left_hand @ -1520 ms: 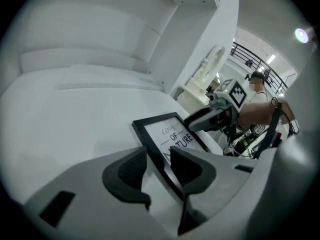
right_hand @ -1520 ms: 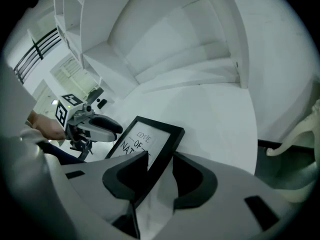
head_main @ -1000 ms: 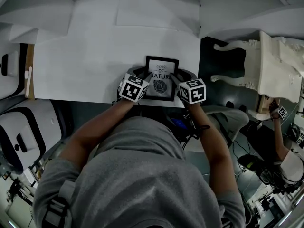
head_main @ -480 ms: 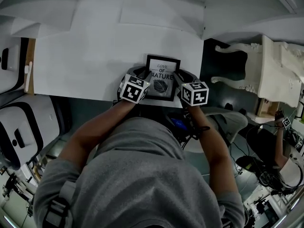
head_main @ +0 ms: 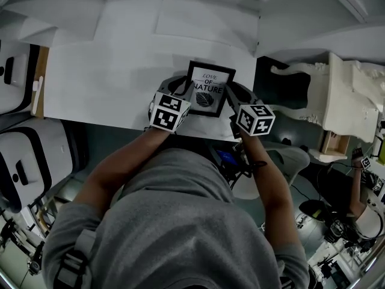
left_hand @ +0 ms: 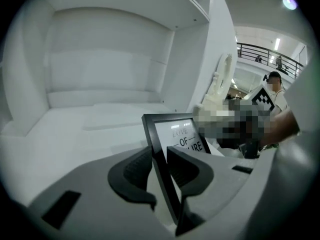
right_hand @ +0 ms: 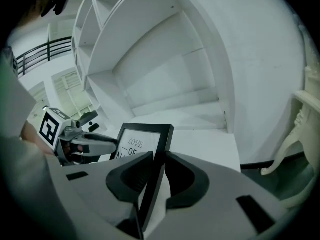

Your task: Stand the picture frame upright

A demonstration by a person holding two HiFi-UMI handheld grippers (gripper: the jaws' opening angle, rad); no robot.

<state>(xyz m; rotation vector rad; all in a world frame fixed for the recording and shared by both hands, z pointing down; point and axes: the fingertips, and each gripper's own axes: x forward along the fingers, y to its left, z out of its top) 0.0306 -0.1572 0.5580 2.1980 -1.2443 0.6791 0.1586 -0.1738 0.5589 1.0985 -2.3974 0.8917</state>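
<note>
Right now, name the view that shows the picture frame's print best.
The head view: the picture frame faces that camera, with its whole print in sight. Both gripper views see the frame steeply from one side, each with only part of the lettering.

We read "LOVE OF NATURE" in dark capitals inside the picture frame (head_main: 209,90), which is at the near edge of the surface (head_main: 108,83), towards its right corner. The right gripper view shows only "LOVE" and "OF"; the left gripper view shows "OF" and "URE".
</note>
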